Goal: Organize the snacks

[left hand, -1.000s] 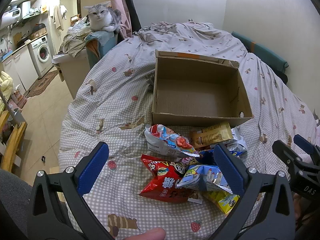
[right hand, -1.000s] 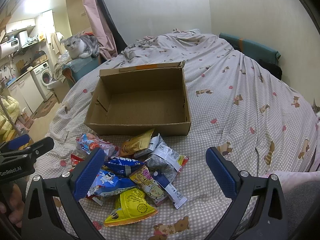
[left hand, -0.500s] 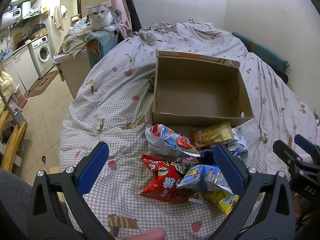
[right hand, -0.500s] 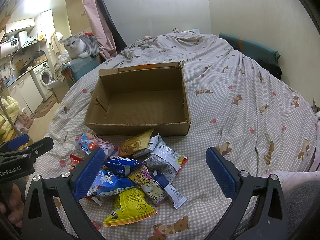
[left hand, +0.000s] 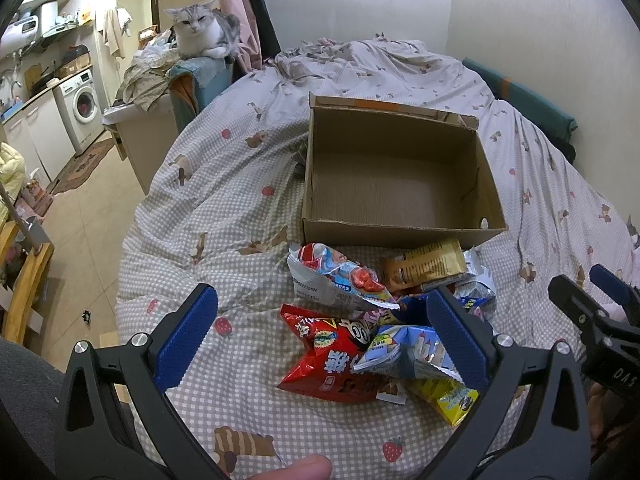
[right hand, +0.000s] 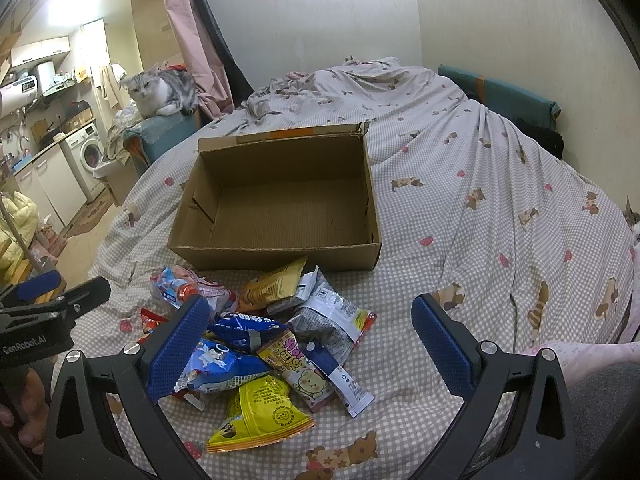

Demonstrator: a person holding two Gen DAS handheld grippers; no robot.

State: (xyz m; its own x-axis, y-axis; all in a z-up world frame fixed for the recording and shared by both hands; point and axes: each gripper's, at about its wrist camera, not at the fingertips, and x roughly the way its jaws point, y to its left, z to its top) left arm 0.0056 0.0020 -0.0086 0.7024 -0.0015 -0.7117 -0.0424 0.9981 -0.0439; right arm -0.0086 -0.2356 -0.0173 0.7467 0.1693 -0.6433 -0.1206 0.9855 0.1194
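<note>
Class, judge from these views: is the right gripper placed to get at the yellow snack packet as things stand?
Probably yes. The right gripper is open and holds nothing, and the yellow snack packet lies uncovered at the pile's near edge on the bedspread, just below its fingers.

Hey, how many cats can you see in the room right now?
1 for certain: a grey-and-white cat lies on teal-covered furniture past the bed, far left. A grey furry ear at the bed's right edge may be a second, mostly hidden.

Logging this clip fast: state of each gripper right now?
Left gripper: open, holding nothing.
Right gripper: open, holding nothing.
</note>
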